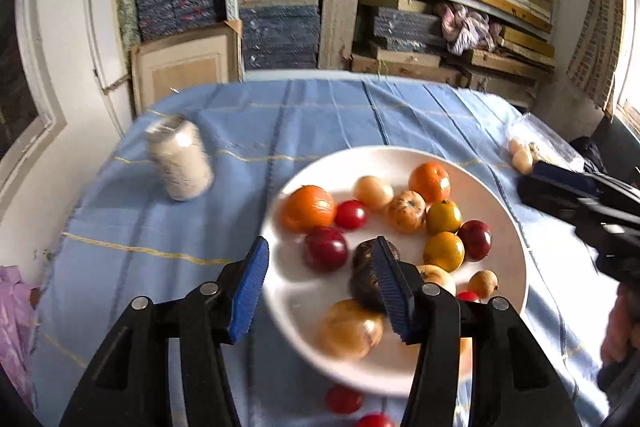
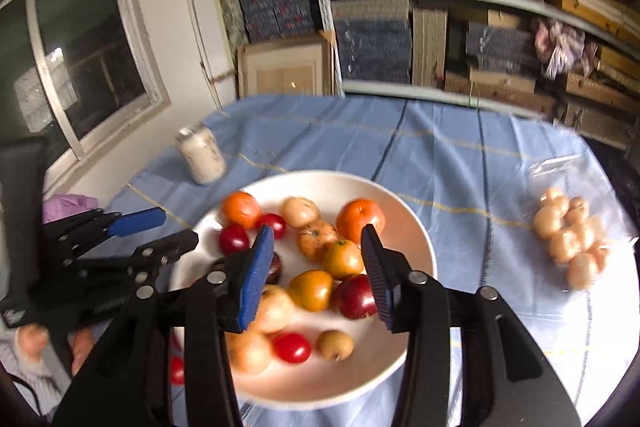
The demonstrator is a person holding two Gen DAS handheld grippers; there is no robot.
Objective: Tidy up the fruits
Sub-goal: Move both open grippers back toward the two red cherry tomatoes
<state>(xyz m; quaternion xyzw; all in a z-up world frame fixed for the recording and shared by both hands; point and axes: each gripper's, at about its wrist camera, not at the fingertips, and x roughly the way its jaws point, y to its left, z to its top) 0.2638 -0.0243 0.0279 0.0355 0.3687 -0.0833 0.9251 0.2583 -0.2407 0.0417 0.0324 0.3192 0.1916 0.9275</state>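
A white plate point(image 1: 508, 227) point(image 2: 416, 227) on the blue tablecloth holds several fruits: oranges point(image 1: 308, 207), red plums point(image 1: 326, 249), yellow fruits point(image 1: 444, 251), small red tomatoes point(image 1: 350, 214) and a dark brown fruit point(image 1: 366, 255). My left gripper point(image 1: 322, 259) is open and empty above the plate's near left part. It also shows in the right wrist view point(image 2: 160, 227). My right gripper point(image 2: 318, 251) is open and empty above the plate's middle. It shows at the right edge of the left wrist view point(image 1: 560, 183).
A white can point(image 1: 180, 163) point(image 2: 202, 155) stands far left on the cloth. A clear bag of pale round fruits point(image 2: 568, 239) lies to the right. Two red tomatoes point(image 1: 344, 399) lie on the cloth before the plate. Shelves of stacked boxes stand behind the table.
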